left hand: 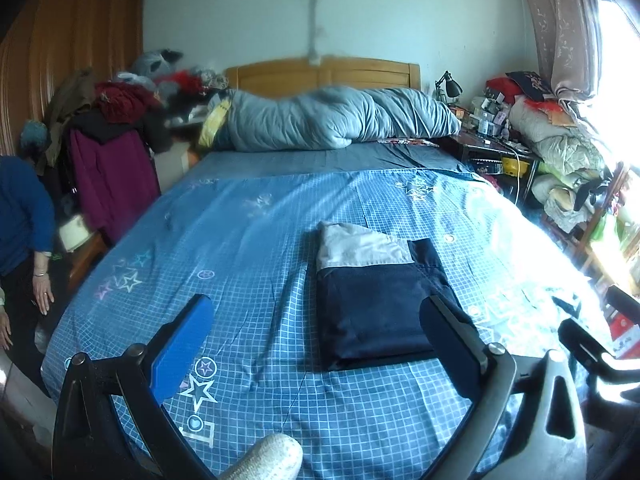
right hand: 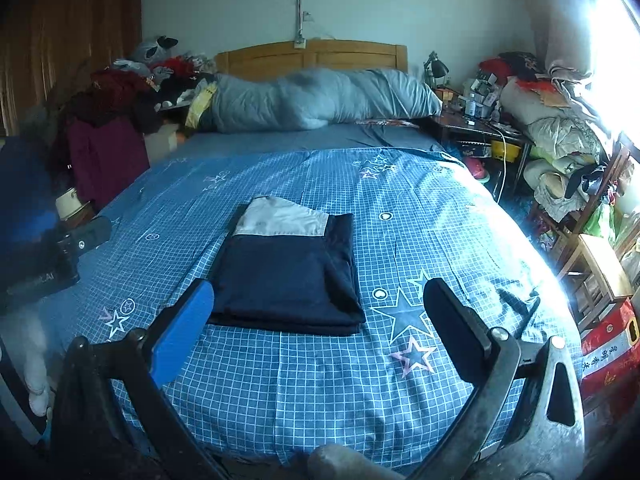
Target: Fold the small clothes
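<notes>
Holding both tongs wide and empty above the near end of the bed (right hand: 320, 380), you have the folded navy garment (right hand: 286, 280) lying flat ahead: beyond the left tongs (left hand: 316, 344), toward their right finger, and beyond the right tongs (right hand: 320, 328), toward their left. The fold looks nearly done. For a last tidy, come in low at the near corners, pinch the cloth layers only, not the sheet.

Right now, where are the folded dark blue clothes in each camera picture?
Left wrist view: the folded clothes lie right of middle, by the right finger.
Right wrist view: the folded clothes lie left of middle, by the blue finger.
Shared landmark: the wooden headboard.
</notes>
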